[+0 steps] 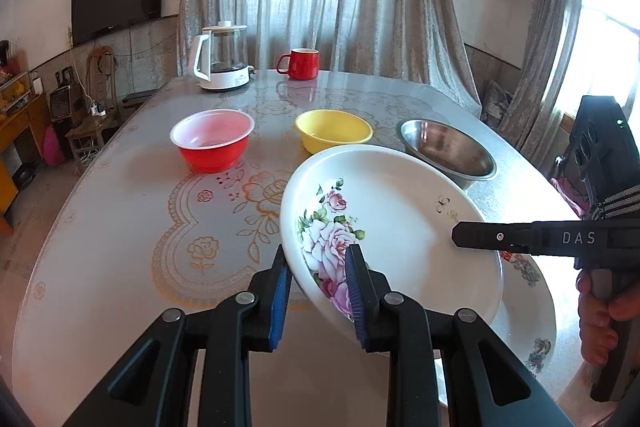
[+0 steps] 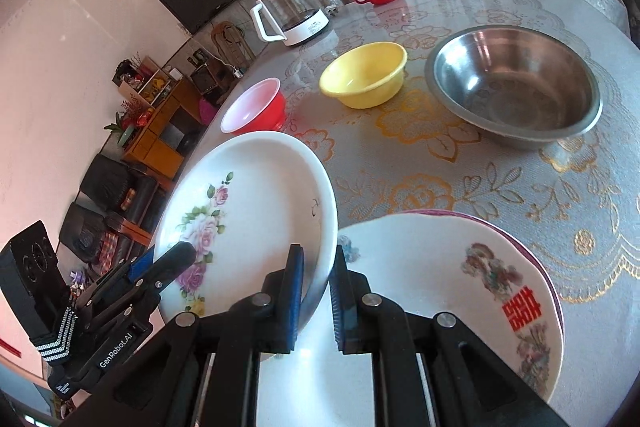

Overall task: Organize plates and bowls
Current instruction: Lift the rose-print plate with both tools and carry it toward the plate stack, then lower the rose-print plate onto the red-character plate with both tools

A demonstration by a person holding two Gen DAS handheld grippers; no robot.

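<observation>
Both grippers' fingers clamp rose plate (image 2: 248, 203) | labels: "DAS", "GenRobot.AI"

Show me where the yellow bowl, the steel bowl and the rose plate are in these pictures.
yellow bowl (image 1: 334, 131): left wrist view, on its inner wall.
steel bowl (image 2: 516, 87): right wrist view, on its inside bottom.
rose plate (image 2: 256, 195): right wrist view, on the bare white centre, above both grippers' fingers.
</observation>
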